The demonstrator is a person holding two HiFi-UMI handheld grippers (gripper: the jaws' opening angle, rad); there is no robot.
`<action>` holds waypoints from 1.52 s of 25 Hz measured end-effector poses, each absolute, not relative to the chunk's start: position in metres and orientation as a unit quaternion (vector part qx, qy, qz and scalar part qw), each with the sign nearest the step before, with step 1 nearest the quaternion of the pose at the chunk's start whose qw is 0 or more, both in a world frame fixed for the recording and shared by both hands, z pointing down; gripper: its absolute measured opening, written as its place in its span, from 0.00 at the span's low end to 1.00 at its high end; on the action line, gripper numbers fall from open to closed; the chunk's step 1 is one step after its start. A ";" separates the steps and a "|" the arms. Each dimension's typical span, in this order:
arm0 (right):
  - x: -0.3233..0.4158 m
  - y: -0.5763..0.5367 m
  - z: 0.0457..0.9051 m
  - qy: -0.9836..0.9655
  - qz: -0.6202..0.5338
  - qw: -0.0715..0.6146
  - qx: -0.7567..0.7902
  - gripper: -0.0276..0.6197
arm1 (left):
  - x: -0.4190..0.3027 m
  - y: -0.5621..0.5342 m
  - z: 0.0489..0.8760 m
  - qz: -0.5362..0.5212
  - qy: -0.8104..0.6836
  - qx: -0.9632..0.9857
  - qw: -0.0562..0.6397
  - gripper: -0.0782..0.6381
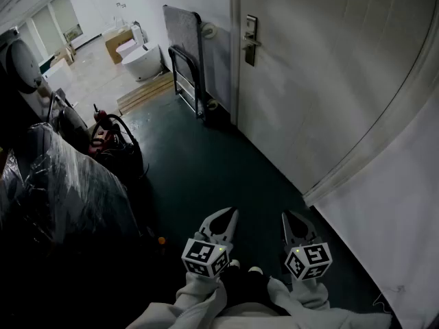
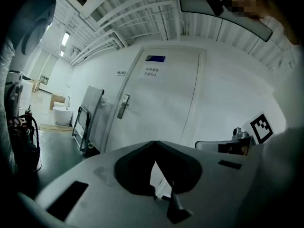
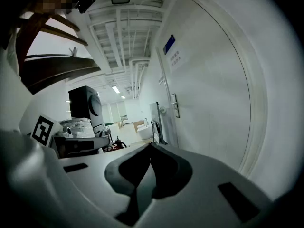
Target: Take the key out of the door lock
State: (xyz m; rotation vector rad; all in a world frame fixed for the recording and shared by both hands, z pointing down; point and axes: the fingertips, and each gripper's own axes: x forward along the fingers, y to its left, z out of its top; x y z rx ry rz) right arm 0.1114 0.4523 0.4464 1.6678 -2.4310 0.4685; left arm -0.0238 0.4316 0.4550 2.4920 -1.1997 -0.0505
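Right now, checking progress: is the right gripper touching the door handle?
Apart. The head view shows the right gripper low by the person, the door handle far ahead.

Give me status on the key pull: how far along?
Done: nothing visible yet. In hand: nothing. The left gripper and right gripper hang low by the person's body, jaws together and empty, well short of the door. The lock plate is far ahead, and any key in it is too small to make out. Left: walk up, grip the key, pull it out.
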 end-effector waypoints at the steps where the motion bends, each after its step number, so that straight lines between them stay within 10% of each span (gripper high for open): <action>1: 0.112 0.455 0.445 -0.812 0.157 0.076 0.556 0.12 | -0.024 0.434 0.454 -0.017 -0.428 0.884 0.187 0.13; 38: 0.102 0.410 0.444 -0.818 0.148 0.056 0.553 0.12 | -0.056 0.389 0.455 0.001 -0.471 0.870 0.147 0.13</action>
